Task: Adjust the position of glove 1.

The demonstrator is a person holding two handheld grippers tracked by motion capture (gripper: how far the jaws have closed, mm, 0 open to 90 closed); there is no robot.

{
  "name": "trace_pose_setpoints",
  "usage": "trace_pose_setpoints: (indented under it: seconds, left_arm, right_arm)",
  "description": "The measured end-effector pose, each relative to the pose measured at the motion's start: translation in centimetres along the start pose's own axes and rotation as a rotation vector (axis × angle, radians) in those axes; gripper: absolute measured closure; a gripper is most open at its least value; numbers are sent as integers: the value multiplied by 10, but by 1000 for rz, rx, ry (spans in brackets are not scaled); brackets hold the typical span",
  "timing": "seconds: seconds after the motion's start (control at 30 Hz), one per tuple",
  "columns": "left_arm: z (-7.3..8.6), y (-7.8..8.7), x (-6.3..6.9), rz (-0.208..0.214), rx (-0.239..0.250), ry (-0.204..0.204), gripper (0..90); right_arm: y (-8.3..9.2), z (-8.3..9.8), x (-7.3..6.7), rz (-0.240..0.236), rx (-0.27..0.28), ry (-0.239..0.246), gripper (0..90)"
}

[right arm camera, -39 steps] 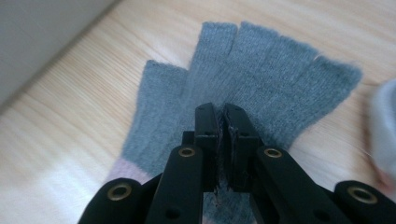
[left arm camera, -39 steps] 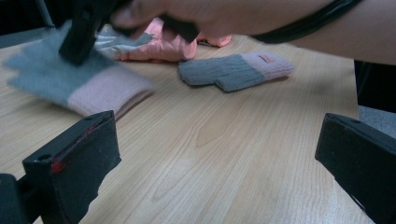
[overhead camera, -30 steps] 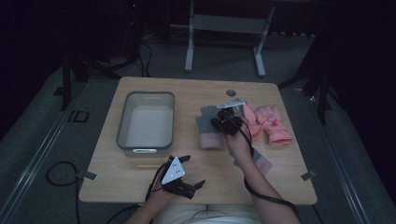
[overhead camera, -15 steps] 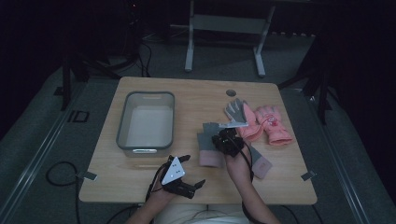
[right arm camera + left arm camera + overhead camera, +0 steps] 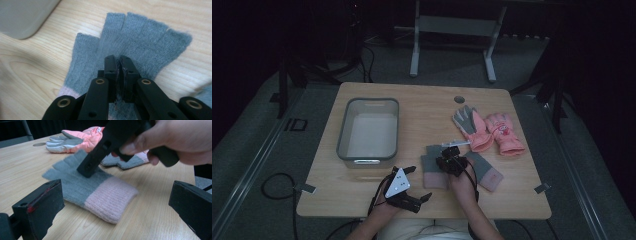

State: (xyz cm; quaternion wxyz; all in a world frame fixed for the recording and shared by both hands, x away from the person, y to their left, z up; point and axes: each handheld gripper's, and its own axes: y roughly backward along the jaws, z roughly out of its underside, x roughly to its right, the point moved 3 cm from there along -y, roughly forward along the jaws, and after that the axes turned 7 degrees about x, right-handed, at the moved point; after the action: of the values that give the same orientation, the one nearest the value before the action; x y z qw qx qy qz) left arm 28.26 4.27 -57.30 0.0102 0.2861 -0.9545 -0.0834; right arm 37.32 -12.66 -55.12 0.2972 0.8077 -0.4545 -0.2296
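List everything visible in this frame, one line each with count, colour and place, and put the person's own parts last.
Knit gloves: two, grey with pink cuffs, near edge of the table; the nearer-left one lies flat under the right tool, the other just right of it.
Ski gloves: two, pink with grey palms, side by side on the right of the table.
Bin: one, grey, left of centre.
Table: one, light wood, with a round hole near the far edge.
Left tool: one, black, jaws wide apart, near edge of the table.
Right tool: one, black, jaws shut, tips on the knit glove.
Hands: two, entering from the bottom; right hand grips its tool.
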Motion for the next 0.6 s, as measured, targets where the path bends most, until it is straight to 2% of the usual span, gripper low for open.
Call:
trace_pose_setpoints:
  seconds: [0.17,0.33,0.43,0.53,0.57,0.6]
  left_arm:
    - [0,0,0,3,-1,0,0]
    - [0,0,0,6,-2,0,0]
    - [0,0,-1,4,-1,3,0]
    - [0,0,-1,5,-1,4,0]
    - [0,0,-1,5,-1,4,0]
    - [0,0,-1,5,-1,4,0]
  right_arm:
    - [-12,8,2,-12,-23,4,817]
    - [-13,7,4,-12,-22,0,797]
    - [-12,7,3,-11,-22,10,741]
    - [-5,2,4,-23,-12,46,681]
    - [-3,0,5,-26,2,65,658]
    - [1,-2,8,-36,9,108,649]
